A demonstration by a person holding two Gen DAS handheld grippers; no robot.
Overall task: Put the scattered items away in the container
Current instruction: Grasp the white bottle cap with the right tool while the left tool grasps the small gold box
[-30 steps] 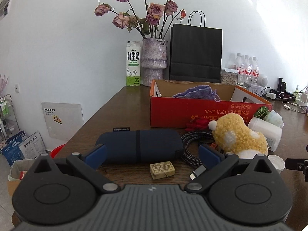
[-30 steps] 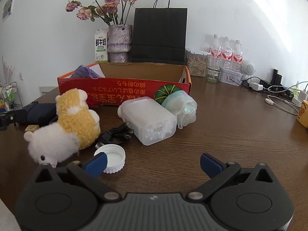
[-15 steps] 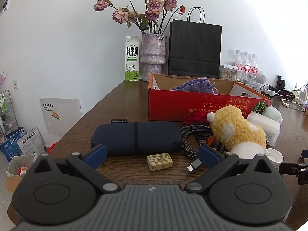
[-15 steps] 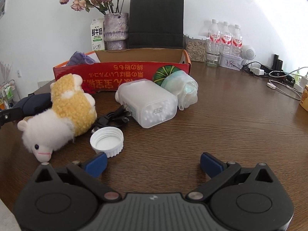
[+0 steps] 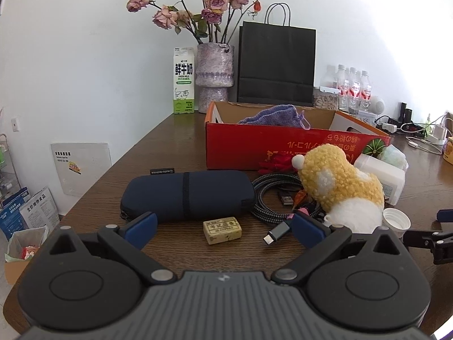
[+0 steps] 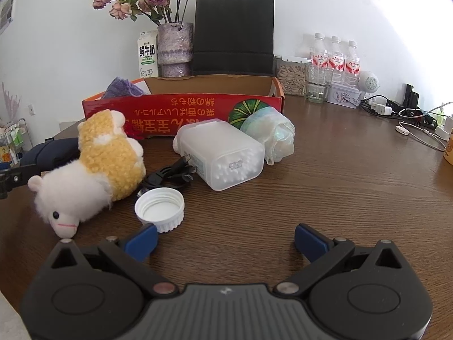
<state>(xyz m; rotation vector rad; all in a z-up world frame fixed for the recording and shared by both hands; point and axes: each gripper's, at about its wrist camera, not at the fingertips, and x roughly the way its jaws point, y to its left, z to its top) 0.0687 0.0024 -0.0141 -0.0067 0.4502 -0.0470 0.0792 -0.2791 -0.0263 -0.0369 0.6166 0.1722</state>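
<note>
A red cardboard box (image 5: 283,147) (image 6: 181,107) stands on the brown table with a purple knitted pouch (image 5: 271,116) inside. In front of it lie a navy case (image 5: 187,195), a small tan block (image 5: 222,230), a braided cable (image 5: 269,201), a yellow-and-white plush (image 5: 339,189) (image 6: 96,167), a white cap (image 6: 159,209), a translucent cotton-swab box (image 6: 220,155) and a crumpled clear bag (image 6: 271,133). My left gripper (image 5: 223,228) is open, low over the tan block. My right gripper (image 6: 225,240) is open over bare table, near the cap.
At the back stand a milk carton (image 5: 184,80), a vase of dried roses (image 5: 215,76), a black paper bag (image 5: 276,65) and water bottles (image 6: 335,59). Chargers and cables (image 6: 407,116) lie at the far right. The table's left edge (image 5: 93,187) drops to the floor.
Both grippers have pulled back and risen slightly, so the items look a little farther off and lower. Both stay open. Nothing on the table has moved.
</note>
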